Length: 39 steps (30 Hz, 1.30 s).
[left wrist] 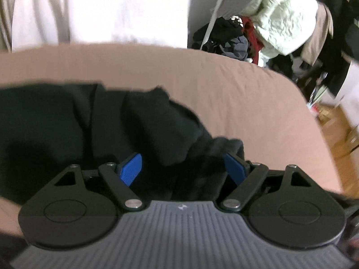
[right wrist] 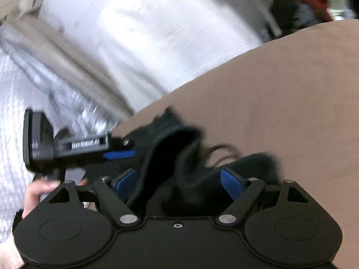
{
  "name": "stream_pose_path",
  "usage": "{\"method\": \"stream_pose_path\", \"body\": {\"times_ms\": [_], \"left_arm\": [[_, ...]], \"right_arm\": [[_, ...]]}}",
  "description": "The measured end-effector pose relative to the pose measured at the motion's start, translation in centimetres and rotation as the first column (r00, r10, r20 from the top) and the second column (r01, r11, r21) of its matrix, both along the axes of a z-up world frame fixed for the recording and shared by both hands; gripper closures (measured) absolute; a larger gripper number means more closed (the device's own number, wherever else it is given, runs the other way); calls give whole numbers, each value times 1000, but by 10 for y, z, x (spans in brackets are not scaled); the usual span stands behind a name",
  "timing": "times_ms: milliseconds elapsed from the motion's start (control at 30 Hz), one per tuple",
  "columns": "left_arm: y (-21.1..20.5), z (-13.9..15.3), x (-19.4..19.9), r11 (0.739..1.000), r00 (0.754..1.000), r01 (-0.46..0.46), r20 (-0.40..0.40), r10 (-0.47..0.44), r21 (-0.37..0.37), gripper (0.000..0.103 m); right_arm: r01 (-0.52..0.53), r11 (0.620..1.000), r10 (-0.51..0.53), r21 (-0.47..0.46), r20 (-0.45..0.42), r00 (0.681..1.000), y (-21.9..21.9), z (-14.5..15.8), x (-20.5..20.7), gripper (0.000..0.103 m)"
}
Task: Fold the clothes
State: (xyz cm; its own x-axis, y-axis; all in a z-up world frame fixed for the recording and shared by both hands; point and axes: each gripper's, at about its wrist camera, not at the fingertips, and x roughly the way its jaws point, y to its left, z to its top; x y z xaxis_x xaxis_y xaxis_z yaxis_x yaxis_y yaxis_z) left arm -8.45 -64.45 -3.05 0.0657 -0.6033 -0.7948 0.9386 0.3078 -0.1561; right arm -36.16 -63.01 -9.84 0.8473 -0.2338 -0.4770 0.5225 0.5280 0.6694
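Observation:
A black garment (left wrist: 67, 123) lies bunched on the brown-covered bed (left wrist: 202, 85). My left gripper (left wrist: 182, 168) has its blue pads (left wrist: 131, 168) spread wide, with black cloth bunched between them, not pinched. My right gripper (right wrist: 179, 181) is also spread wide, its blue pads (right wrist: 232, 185) either side of a raised fold of the black garment (right wrist: 179, 152). In the right wrist view the left gripper (right wrist: 119, 154) shows from the side at the left, held by a hand, reaching into the same cloth.
A white curtain or wall (left wrist: 101, 11) stands beyond the bed. A heap of clothes (left wrist: 258, 27) is piled at the far right, with wooden floor (left wrist: 341, 139) by the bed corner. A white quilted surface (right wrist: 13, 112) shows at the left.

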Motion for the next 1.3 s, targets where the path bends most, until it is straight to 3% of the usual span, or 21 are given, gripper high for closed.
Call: {"method": "stream_pose_path", "body": {"times_ms": [67, 133, 200, 400, 433, 467, 500, 533, 667, 700, 767, 800, 833, 867, 1000, 1067, 1133, 1167, 1200, 1233, 1300], "left_arm": [[-14, 0, -13, 997, 993, 68, 95, -71, 40, 19], [-21, -6, -24, 991, 980, 107, 158, -119, 84, 8], [-21, -13, -32, 982, 965, 130, 212, -157, 134, 8], [-8, -38, -46, 963, 935, 155, 281, -215, 221, 2], [-5, -41, -43, 967, 945, 135, 265, -192, 217, 9], [-5, -44, -38, 971, 966, 115, 205, -159, 212, 27], [-6, -46, -32, 974, 983, 95, 135, -125, 207, 58], [-6, -49, -29, 977, 992, 56, 99, -78, 205, 63], [6, -33, -35, 994, 981, -32, 192, 12, 102, 72], [11, -22, -36, 997, 975, -39, 220, 24, 67, 72], [21, 0, -40, 999, 960, -51, 274, 50, -5, 73], [26, 11, -42, 998, 952, -55, 301, 65, -42, 73], [25, 25, -40, 995, 945, -52, 317, 75, -80, 74], [22, 39, -38, 992, 940, -48, 331, 85, -119, 74], [-26, 98, -30, 980, 934, -27, 345, 94, -196, 76], [-66, 127, -28, 984, 956, -31, 281, 80, -175, 76], [-111, 149, -29, 982, 973, -33, 218, 74, -186, 76], [-134, 152, -30, 981, 975, -36, 209, 76, -191, 75], [-156, 153, -31, 980, 976, -40, 205, 80, -194, 67], [-168, 143, -31, 982, 982, -42, 175, 76, -187, 52], [-186, 117, -31, 985, 993, -45, 103, 63, -165, 48]], "right_arm": [[48, 999, -48, -10, -32, 998, 3, -1, -17, 16], [75, 997, -75, -2, -55, 996, 7, -4, -29, 17], [82, 996, -81, 25, -70, 994, 12, -11, -38, 18], [169, 986, -164, 14, -161, 973, 13, -8, -33, 18], [191, 982, -188, -2, -177, 966, 7, -7, -40, 18], [202, 979, -200, -6, -173, 965, 4, -9, -44, 17], [212, 977, -211, -11, -168, 963, 1, -12, -47, 17], [223, 975, -222, -16, -163, 961, -3, -15, -51, 17], [179, 978, -148, 108, -246, 958, -14, -48, -27, 20], [169, 976, -128, 139, -265, 956, -17, -57, -21, 25], [130, 991, -119, 11, -336, 934, -11, -44, -12, 57], [139, 988, -155, -70, -368, 917, -7, -32, -12, 95], [143, 978, -193, -152, -395, 898, -2, -20, -12, 94], [168, 963, -237, -211, -369, 899, 3, -8, -17, 94], [274, 934, -315, -227, -168, 934, 10, 14, -44, 95], [327, 914, -359, -239, -104, 928, 10, 19, -55, 96], [420, 882, -435, -212, -28, 900, 2, 19, -63, 100], [501, 829, -526, -250, -46, 849, -2, 17, -64, 102], [574, 766, -613, -289, -59, 788, -6, 16, -65, 100], [589, 748, -639, -307, -89, 764, -16, 11, -68, 100], [595, 784, -614, -177, -71, 786, -39, -15, -75, 98]]}}
